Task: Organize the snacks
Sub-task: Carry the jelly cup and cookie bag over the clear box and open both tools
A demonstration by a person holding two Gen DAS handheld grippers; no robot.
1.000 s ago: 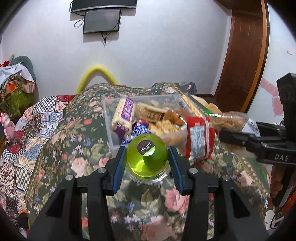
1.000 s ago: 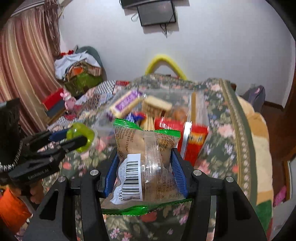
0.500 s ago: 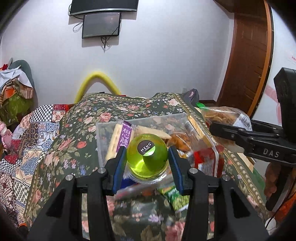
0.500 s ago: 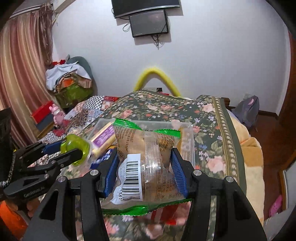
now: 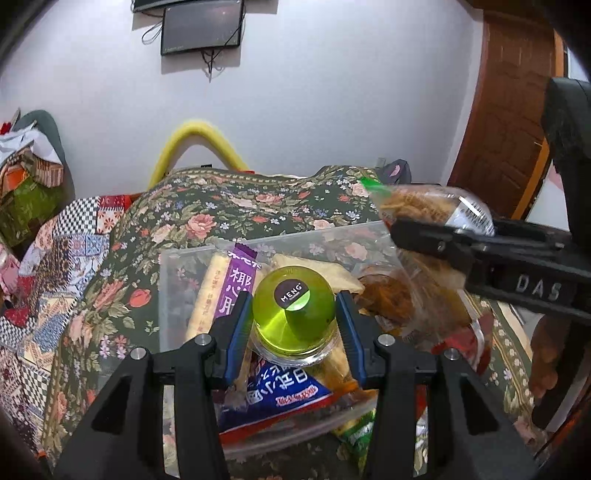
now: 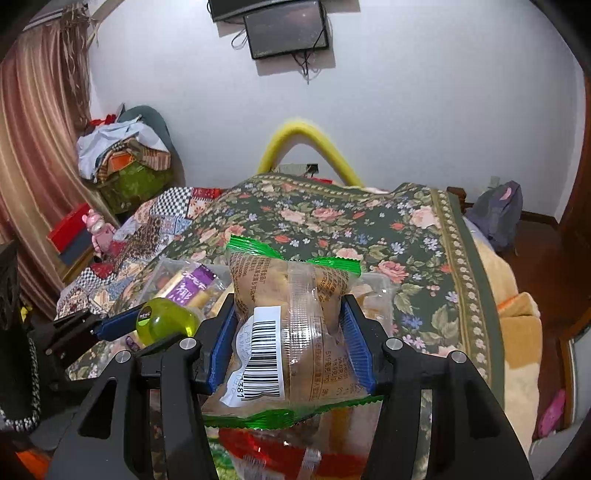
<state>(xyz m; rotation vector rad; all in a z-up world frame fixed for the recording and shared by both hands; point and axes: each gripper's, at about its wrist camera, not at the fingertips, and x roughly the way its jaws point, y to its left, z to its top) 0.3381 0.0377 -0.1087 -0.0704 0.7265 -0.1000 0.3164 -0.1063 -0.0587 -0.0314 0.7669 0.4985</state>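
My left gripper (image 5: 294, 325) is clenched on a green jelly cup (image 5: 294, 314) with a black "MENG" sticker on its lid, blue pads pressed against its sides, and I am holding it above the clear plastic snack bin (image 5: 184, 258). My right gripper (image 6: 291, 343) is clamped on a clear green-edged pastry packet (image 6: 288, 332), barcode label facing me, held upright above the same bin; from the left wrist view that packet (image 5: 424, 206) sits at about two o'clock of the jelly cup. Under the cup lies a blue snack bag (image 5: 284, 391), and a purple-labelled wafer bar (image 5: 236, 288) leans at about ten o'clock of it. A red packet (image 6: 288, 454) shows beneath the pastry. The bin rests on a green floral bedspread (image 6: 369, 229). Farther off, a yellow foam arch (image 6: 306, 144) stands against the white wall, and a dark screen (image 6: 288, 33) hangs at twelve o'clock.
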